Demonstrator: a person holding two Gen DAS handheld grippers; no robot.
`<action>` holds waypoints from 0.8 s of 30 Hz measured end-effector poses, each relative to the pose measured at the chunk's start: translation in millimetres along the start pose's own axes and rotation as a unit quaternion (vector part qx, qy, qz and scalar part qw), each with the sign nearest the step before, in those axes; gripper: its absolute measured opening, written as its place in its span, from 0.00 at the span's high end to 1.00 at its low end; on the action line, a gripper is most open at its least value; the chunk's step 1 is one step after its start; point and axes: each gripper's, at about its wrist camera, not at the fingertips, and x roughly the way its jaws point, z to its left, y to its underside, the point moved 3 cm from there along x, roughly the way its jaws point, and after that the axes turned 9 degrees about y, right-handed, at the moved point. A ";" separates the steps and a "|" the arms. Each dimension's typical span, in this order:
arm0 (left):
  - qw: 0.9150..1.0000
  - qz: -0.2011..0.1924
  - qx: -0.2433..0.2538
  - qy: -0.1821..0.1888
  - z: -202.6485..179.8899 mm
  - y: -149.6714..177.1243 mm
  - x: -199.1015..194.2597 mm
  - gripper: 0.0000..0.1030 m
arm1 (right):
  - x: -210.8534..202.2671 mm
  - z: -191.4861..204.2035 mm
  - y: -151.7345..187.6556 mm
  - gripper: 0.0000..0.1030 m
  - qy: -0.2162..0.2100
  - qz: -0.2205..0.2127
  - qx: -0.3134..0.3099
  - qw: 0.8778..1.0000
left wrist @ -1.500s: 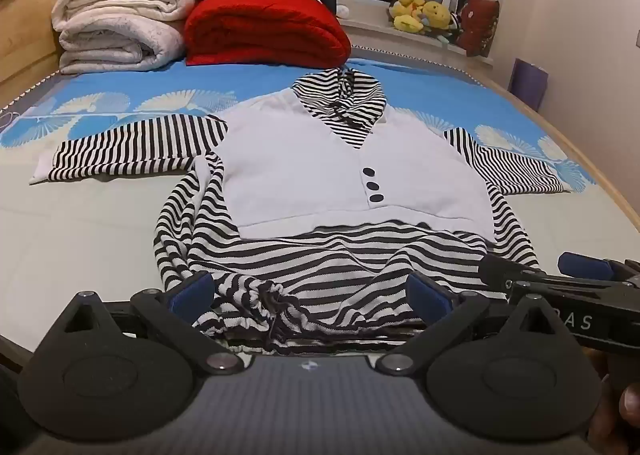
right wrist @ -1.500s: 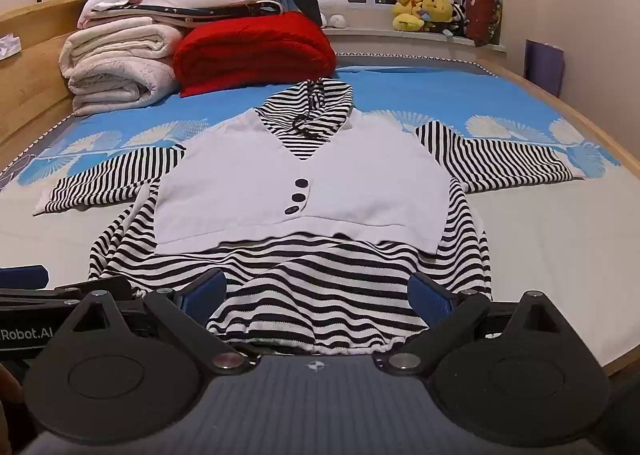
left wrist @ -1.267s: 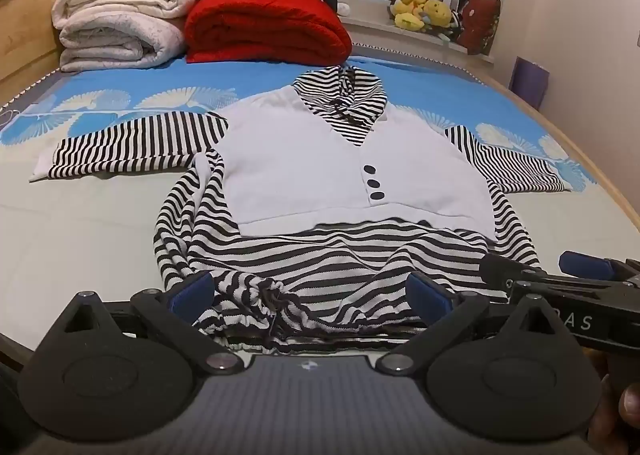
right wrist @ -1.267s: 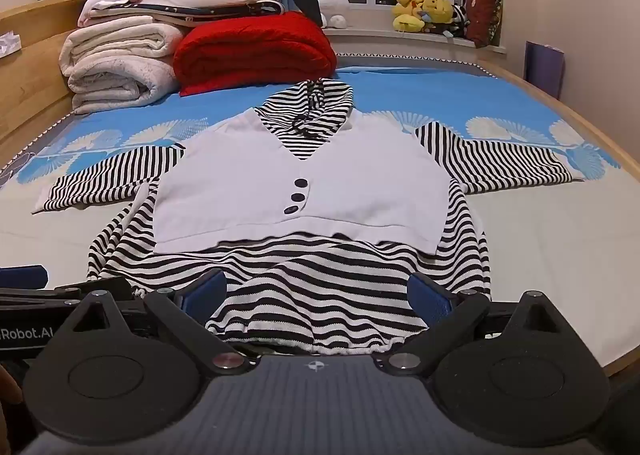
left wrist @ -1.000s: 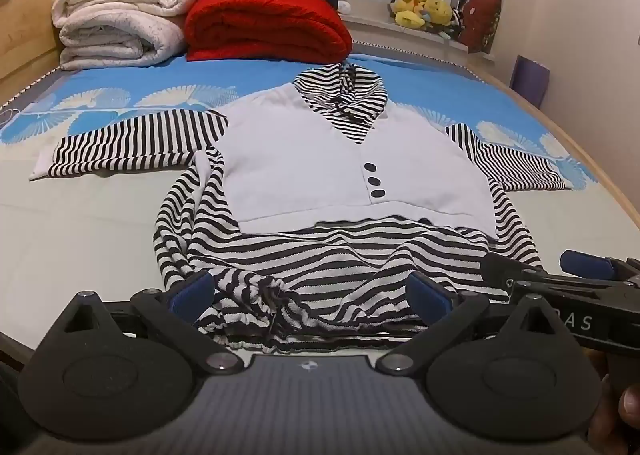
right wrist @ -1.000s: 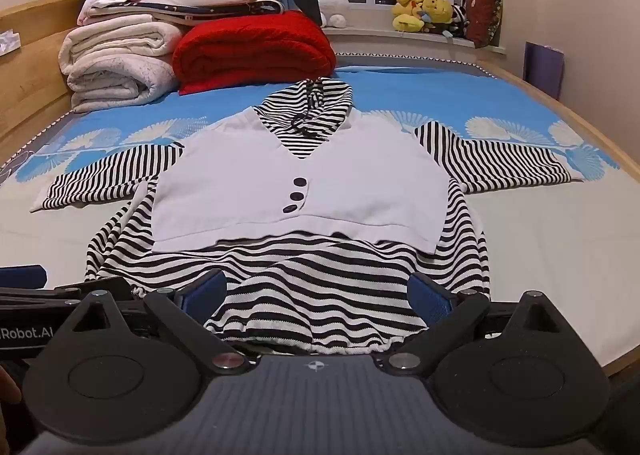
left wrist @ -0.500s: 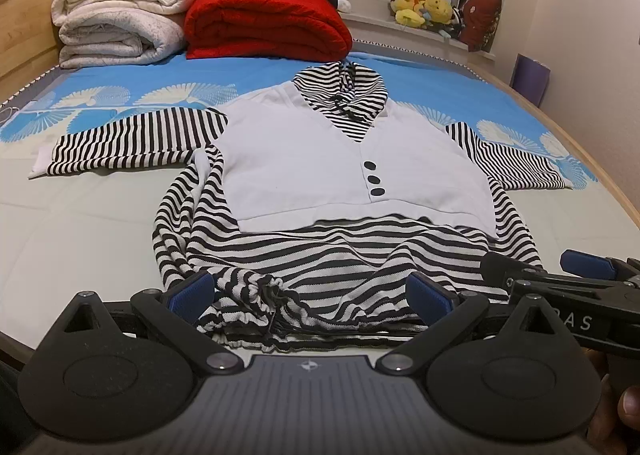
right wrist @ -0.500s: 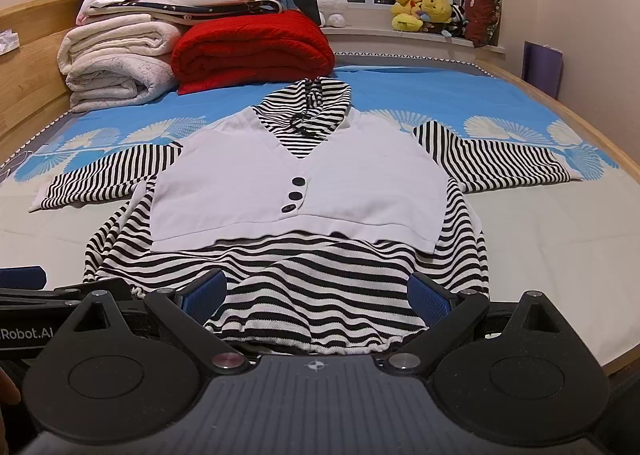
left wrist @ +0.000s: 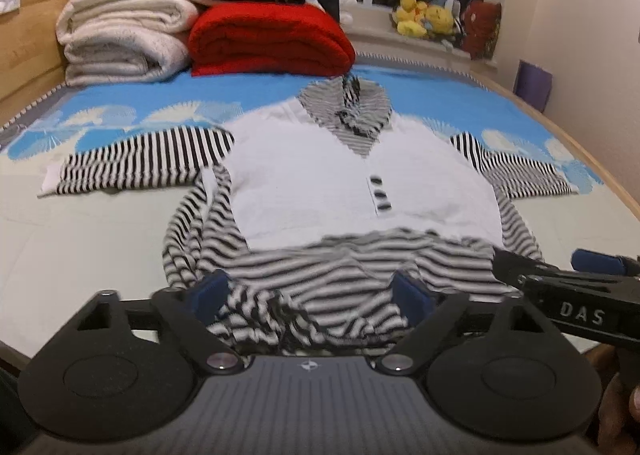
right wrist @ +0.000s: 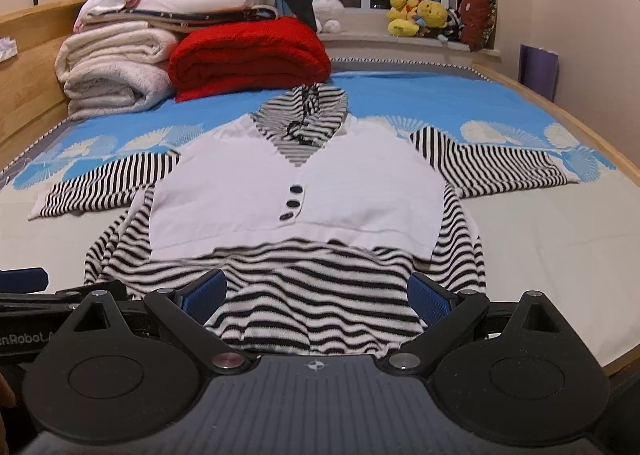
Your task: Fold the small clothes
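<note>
A small black-and-white striped hooded top with a white vest front and dark buttons [left wrist: 360, 183] lies flat on the bed, sleeves spread out; it also shows in the right wrist view [right wrist: 296, 191]. My left gripper [left wrist: 312, 295] is open and hovers low over the bunched striped hem. My right gripper [right wrist: 316, 295] is open over the hem's right part. Each gripper's body shows at the edge of the other's view. Neither holds cloth.
Folded white blankets [right wrist: 116, 71] and a red blanket [right wrist: 248, 55] are stacked at the head of the bed. A wooden bed rim [right wrist: 580, 123] runs along the right. Soft toys [right wrist: 416, 15] sit on the windowsill. The blue patterned sheet [right wrist: 420, 99] lies beyond the top.
Both grippers have lifted and crept slightly forward over the hem; the left view is now blurred by motion. The garment has not moved.
</note>
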 end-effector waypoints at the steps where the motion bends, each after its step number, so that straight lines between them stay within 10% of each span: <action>1: 1.000 0.001 0.013 -0.015 2.4 -5.0 -1.0 0.25 | -0.6 -1.3 -1.4 0.06 0.000 -0.006 0.003 1.000; 4: 0.999 -0.008 0.033 -0.036 12.6 -30.2 -1.7 0.43 | -4.5 -5.1 -6.9 0.07 0.007 -0.028 0.013 0.999; 12: 0.996 -0.071 0.020 -0.049 76.0 -136.8 14.7 0.46 | -3.4 -18.5 -34.3 0.10 -0.006 -0.054 0.023 0.998; 19: 0.995 -0.047 0.020 -0.086 156.6 -195.7 87.4 0.46 | 20.7 -24.3 -119.7 0.10 -0.029 -0.083 0.007 0.996; 24: 0.994 -0.039 -0.058 -0.088 243.1 -187.3 123.2 0.76 | 66.3 -4.3 -177.6 0.09 -0.044 -0.107 0.001 0.993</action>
